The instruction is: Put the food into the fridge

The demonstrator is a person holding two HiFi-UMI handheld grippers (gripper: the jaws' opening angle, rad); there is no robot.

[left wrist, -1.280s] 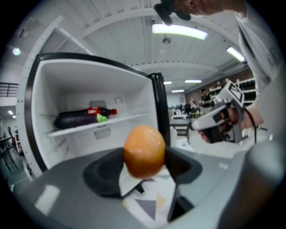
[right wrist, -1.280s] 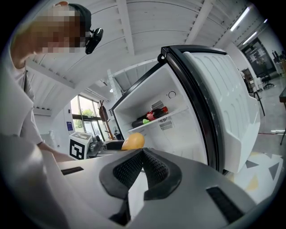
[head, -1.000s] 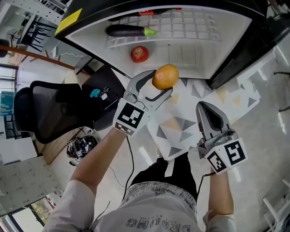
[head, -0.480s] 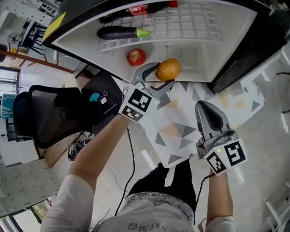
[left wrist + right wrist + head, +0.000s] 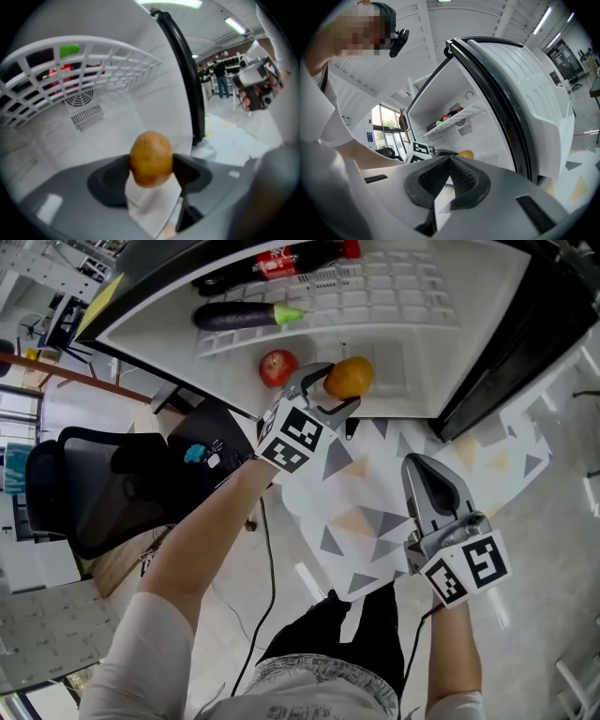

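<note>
An orange fruit (image 5: 349, 377) sits clamped between the jaws of my left gripper (image 5: 337, 387), just inside the open fridge (image 5: 412, 362) above its white floor. The left gripper view shows the fruit (image 5: 151, 158) pinched by both dark pads, with the wire shelf (image 5: 70, 79) overhead. A red apple (image 5: 278, 367) lies on the fridge floor just left of the fruit. On the wire shelf (image 5: 394, 287) rest an eggplant (image 5: 239, 315) and a cola bottle (image 5: 281, 259). My right gripper (image 5: 419, 465) hangs shut and empty over the patterned mat (image 5: 375, 512), pointing at the fridge (image 5: 459, 117).
The fridge door (image 5: 511, 352) stands open at the right, its black seal close to my right gripper. A black office chair (image 5: 103, 484) and a dark bag (image 5: 202, 451) stand at the left. Cables trail on the floor near my legs.
My left gripper carried the fruit forward from over the mat into the fridge opening, beside the apple. The right gripper has hardly moved.
</note>
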